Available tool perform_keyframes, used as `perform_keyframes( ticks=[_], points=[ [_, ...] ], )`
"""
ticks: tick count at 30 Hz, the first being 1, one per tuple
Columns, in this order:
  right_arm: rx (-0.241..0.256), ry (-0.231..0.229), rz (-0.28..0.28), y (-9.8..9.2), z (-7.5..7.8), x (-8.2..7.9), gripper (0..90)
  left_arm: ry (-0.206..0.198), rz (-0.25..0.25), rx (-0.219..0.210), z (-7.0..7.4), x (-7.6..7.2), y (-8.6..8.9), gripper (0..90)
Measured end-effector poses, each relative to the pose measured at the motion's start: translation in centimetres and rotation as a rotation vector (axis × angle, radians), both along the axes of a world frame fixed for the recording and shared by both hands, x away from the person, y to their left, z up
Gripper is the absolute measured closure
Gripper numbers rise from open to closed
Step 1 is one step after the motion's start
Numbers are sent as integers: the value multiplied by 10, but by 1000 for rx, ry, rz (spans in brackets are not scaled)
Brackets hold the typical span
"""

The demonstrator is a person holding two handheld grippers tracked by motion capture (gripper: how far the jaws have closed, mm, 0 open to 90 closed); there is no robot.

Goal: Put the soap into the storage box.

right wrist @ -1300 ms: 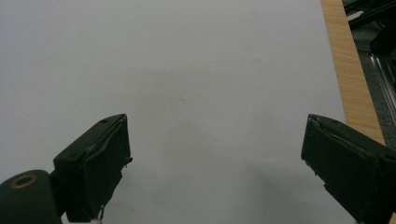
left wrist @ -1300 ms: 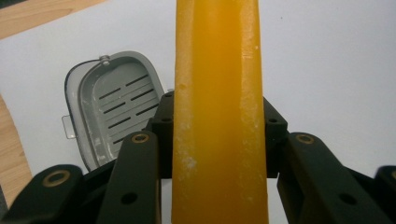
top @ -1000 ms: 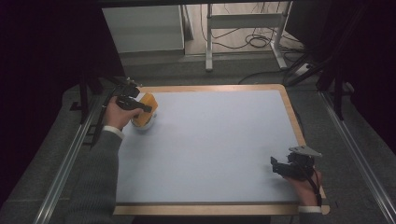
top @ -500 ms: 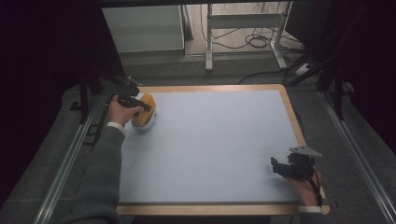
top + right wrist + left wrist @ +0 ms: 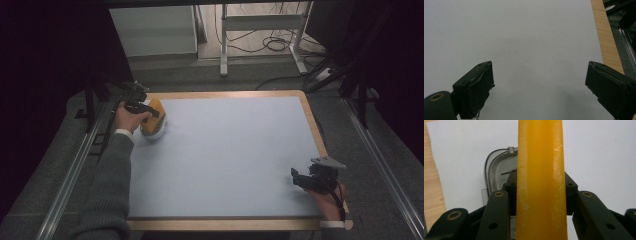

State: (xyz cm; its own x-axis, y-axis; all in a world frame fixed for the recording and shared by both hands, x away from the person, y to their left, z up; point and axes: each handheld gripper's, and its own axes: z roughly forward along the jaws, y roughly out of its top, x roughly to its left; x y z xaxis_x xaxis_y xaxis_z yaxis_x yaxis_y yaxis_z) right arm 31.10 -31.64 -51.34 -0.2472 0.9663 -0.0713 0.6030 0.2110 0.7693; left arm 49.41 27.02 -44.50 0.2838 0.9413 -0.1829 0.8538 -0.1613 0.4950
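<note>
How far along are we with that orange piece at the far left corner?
Done: the left gripper is clamped on the orange piece. In hand: it is held above a grey metal part. Left: whatever follows; the right gripper waits open over the bare mat.

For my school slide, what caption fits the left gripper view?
Left gripper shut on an orange handle above a metal-rimmed base on the pale table.

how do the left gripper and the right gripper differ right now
The left gripper is shut on the orange piece at the table's far left corner; the right gripper is open and empty, near the front right edge. Both have black fingers and are hand-held.
</note>
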Motion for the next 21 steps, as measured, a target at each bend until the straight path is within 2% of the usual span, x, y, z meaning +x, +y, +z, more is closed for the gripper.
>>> perform_keyframes(
  ticks=[4,10,21],
  points=[
    [1,0,0,0,0,0,81,2,38,-8,-6,3,4,608],
    [0,3,-2,-2,-1,0,81,16,65,-19,-15,5,6,608],
    [2,8,2,-1,-2,0,81,33,69,-11,-23,8,3,607]
  ],
)
